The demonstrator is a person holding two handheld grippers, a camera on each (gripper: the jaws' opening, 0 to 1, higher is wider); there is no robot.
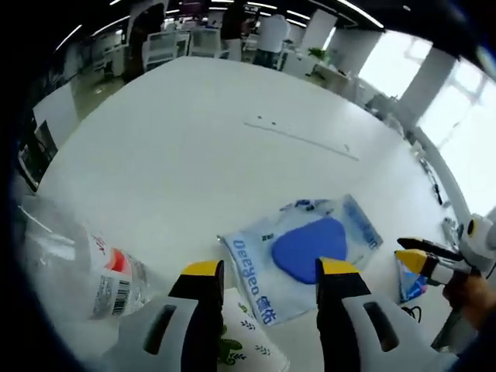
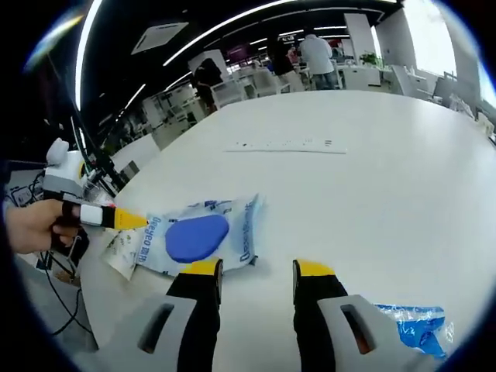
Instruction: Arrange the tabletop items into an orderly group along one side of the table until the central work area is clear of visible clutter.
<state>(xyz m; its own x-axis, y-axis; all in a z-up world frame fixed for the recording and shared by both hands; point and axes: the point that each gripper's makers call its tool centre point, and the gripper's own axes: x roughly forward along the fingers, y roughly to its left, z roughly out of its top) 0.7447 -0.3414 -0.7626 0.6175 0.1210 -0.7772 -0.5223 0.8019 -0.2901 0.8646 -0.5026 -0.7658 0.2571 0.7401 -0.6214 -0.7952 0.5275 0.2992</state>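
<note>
Here we hold both tongs spread and empty: the left tongs [image 1: 267,279] hover over the blue-printed packet [image 1: 306,252] near the table's [image 1: 194,147] edge, a plastic bottle [image 1: 116,283] beside them; the right tongs [image 2: 256,273] flank another blue wrapper [image 2: 418,325].

Each gripper carried two black jaws capped with yellow tips, rising from pale grey, rounded housings with a dark slot cut into each side. The left gripper [image 1: 267,279] showed these parts near the camera, as did the right gripper [image 2: 257,270]. Seen from afar, the left gripper had a white rounded body, a black band behind its yellow tip, and thin black cables trailing below. A hand [image 2: 29,225] gripped its handle.
</note>
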